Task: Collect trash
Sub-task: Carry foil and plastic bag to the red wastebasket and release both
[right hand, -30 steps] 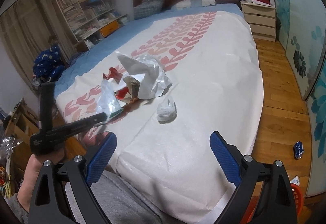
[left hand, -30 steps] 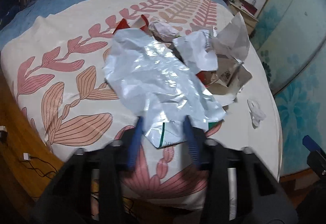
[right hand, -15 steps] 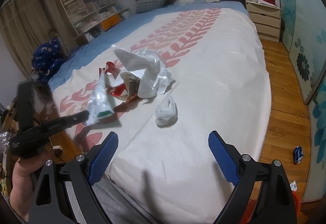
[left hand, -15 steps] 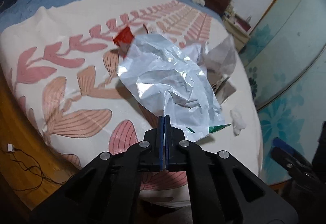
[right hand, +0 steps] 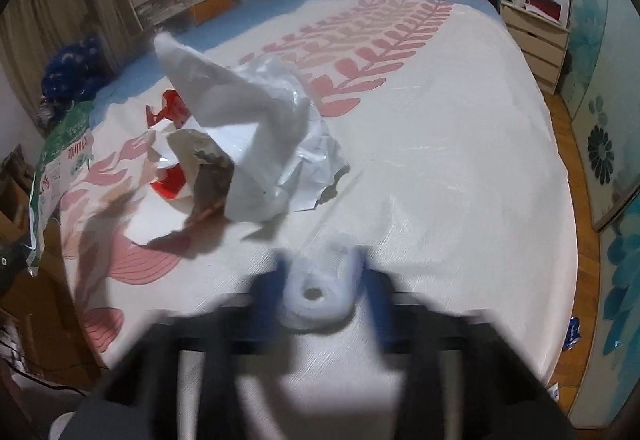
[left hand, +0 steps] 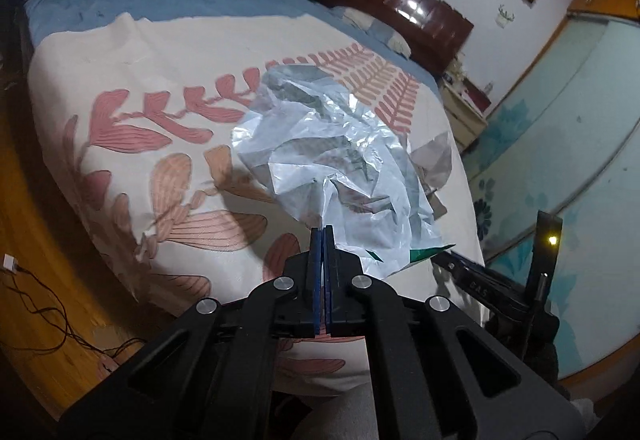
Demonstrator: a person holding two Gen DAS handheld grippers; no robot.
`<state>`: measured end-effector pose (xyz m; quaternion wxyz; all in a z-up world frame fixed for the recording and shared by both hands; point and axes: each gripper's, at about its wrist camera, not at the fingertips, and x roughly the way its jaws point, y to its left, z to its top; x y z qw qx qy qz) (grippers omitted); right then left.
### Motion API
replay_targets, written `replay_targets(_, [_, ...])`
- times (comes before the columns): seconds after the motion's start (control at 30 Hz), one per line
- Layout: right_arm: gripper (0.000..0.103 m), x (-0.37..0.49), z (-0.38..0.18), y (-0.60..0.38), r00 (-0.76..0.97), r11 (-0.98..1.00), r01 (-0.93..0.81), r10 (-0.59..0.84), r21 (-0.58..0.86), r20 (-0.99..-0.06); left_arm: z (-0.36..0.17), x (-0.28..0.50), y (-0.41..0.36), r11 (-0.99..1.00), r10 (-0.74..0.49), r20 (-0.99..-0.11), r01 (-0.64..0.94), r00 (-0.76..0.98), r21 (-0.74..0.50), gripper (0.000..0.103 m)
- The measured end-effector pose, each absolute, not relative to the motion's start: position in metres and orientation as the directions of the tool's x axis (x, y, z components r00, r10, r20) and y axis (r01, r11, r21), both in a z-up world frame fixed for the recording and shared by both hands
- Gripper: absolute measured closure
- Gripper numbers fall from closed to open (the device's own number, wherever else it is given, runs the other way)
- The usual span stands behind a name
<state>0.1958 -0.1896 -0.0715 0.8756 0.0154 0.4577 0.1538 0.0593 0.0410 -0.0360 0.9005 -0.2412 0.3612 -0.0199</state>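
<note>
Silver foil wrapper (left hand: 340, 160) pinched in left claw (left hand: 322, 236); blurred right claw (right hand: 324, 280) closing round clear plastic wad (right hand: 316, 294).

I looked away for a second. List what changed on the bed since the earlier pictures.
The left gripper shut on the silver foil wrapper and lifted it off the bed. The right gripper came down around the small clear plastic wad, and its jaws are closing on it. The trash pile and the bedspread stayed as they were.
</note>
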Motion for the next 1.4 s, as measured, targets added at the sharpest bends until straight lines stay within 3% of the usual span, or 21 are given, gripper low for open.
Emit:
replay_targets(0.2, [0.079, 0.168, -0.041, -0.218, 0.55, 0.926, -0.264, 0.375, 0.271, -0.747, -0.017, 0.045, 0.028, 0.893, -0.202, -0.602, -0.107, 0.772, -0.437, 0.102])
replay_targets(0.37, [0.079, 0.118, 0.026, -0.287, 0.641, 0.901, -0.273, 0.432, 0.337, -0.634, 0.025, 0.044, -0.026, 0.917, -0.261, -0.557, 0.022, 0.788, -0.398, 0.102])
replay_targets(0.5, [0.079, 0.07, 0.068, -0.364, 0.721, 0.921, -0.224, 0.377, 0.319, -0.582, 0.064, 0.044, -0.097, 0.905, -0.384, -0.516, 0.203, 0.766, -0.373, 0.102])
replay_targets(0.63, [0.079, 0.028, 0.075, -0.45, 0.761, 0.957, -0.102, 0.25, 0.27, -0.599, 0.073, 0.046, -0.186, 0.846, -0.532, -0.531, 0.383, 0.66, -0.371, 0.102])
replay_targets(0.73, [0.079, -0.001, 0.046, -0.519, 0.737, 0.968, 0.053, 0.127, 0.244, -0.663, 0.048, 0.054, -0.267, 0.773, -0.624, -0.603, 0.502, 0.497, -0.387, 0.102])
replay_targets(0.87, [0.079, -0.035, -0.03, -0.587, 0.609, 0.927, 0.241, 0.086, 0.288, -0.788, -0.019, 0.061, -0.357, 0.709, -0.63, -0.739, 0.564, 0.239, -0.422, 0.102])
replay_targets(1.0, [0.079, -0.067, -0.125, -0.633, 0.444, 0.85, 0.425, 0.104, 0.312, -0.89, -0.11, 0.053, -0.441, 0.684, -0.483, -0.876, 0.62, -0.011, -0.385, 0.102])
replay_targets(1.13, [0.079, -0.096, -0.202, -0.657, 0.323, 0.753, 0.571, 0.161, 0.328, -0.932, -0.187, 0.042, -0.482, 0.7, -0.29, -0.945, 0.64, -0.153, -0.319, 0.102])
replay_targets(1.27, [0.079, -0.103, -0.232, -0.655, 0.283, 0.725, 0.607, 0.187, 0.326, -0.941, -0.231, 0.031, -0.502, 0.693, -0.163, -0.962, 0.669, -0.219, -0.269, 0.102])
replay_targets(1.4, [0.076, -0.11, -0.241, -0.653, 0.279, 0.711, 0.621, 0.192, 0.329, -0.941, -0.25, 0.018, -0.515, 0.699, -0.112, -0.955, 0.661, -0.275, -0.272, 0.102])
